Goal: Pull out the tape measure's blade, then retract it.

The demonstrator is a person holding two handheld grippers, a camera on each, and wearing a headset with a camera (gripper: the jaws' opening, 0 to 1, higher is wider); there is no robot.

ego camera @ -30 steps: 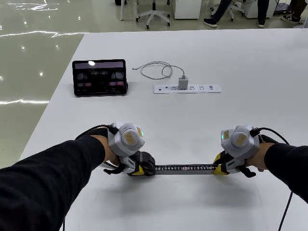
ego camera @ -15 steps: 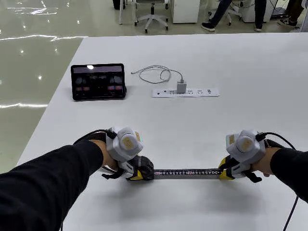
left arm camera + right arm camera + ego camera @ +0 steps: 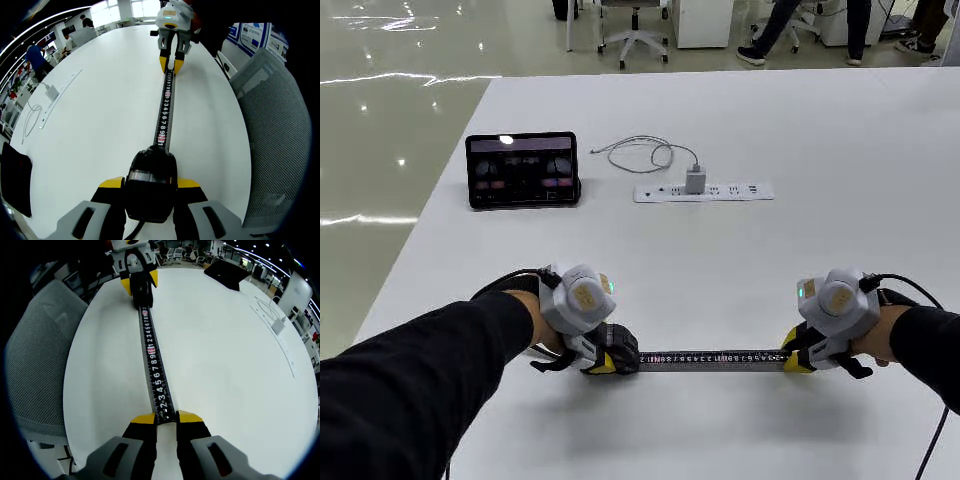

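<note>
Our left gripper point(image 3: 150, 183) holds the tape measure point(image 3: 617, 349) by its black case point(image 3: 151, 190). The two jaws are closed tight on the sides of the case. We think that is so the case cannot slide away while the other end is pulled.

Our right gripper point(image 3: 162, 418) is nearly closed all the way. Its yellow tips pinch the very end of the blade point(image 3: 152, 360). That end is thin, so it needs a hard pinch. If it slipped, we guess the spring inside would snatch it back fast.

The blade runs straight from one gripper to the other, low over the table point(image 3: 720, 260). We cannot tell if it touches the top. The grippers are well apart, one on each side in front of us. A good length of blade is out, so we judge the pulling part is about done. Letting it go back in comes next, and slowly would be best.

The case is chunky and round at the corners, with a shiny little window on top. The blade is a flat, thin, stiff band with small numbers and a few red marks. It looks like metal. The table is white, smooth and plain.

Far off sit a dark tablet point(image 3: 523, 168), a white power strip point(image 3: 703, 190) and a loopy grey cable point(image 3: 640, 150).
</note>
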